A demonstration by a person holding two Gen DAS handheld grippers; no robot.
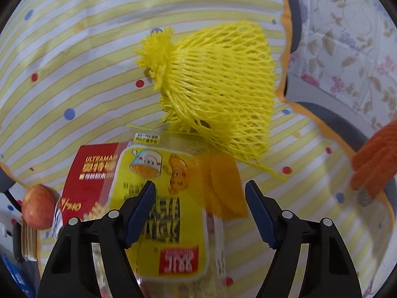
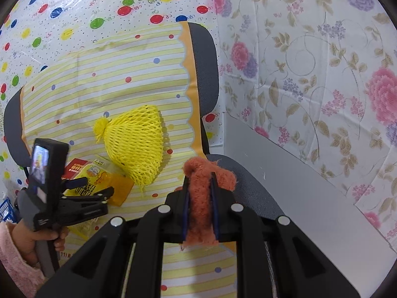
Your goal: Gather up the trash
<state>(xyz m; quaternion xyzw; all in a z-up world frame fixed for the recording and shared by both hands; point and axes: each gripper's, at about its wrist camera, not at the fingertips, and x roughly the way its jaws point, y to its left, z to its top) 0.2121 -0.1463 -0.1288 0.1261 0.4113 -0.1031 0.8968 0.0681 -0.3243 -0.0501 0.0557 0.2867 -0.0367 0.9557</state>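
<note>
A yellow snack wrapper (image 1: 158, 173) lies on the yellow-striped cloth (image 1: 74, 49), half over a red Ultraman packet (image 1: 91, 171). My left gripper (image 1: 200, 186) hovers just above the wrapper with its jaws wide apart and nothing pinched. Beyond it lies a yellow foam fruit net (image 1: 218, 84). In the right wrist view the net (image 2: 136, 144) sits mid-cloth, the wrapper (image 2: 99, 173) lies under the left gripper (image 2: 96, 185), and my right gripper (image 2: 200, 181) is shut on an orange fuzzy cloth (image 2: 201, 198), lifted over the chair's near edge. That cloth (image 1: 377, 159) also shows at the left view's right edge.
A red apple (image 1: 37, 206) lies at the cloth's left edge. The striped cloth covers a grey chair (image 2: 208, 57). A floral sheet (image 2: 310, 74) and a white panel (image 2: 297, 186) stand to the right. A hand in a pink sleeve (image 2: 15, 248) holds the left gripper.
</note>
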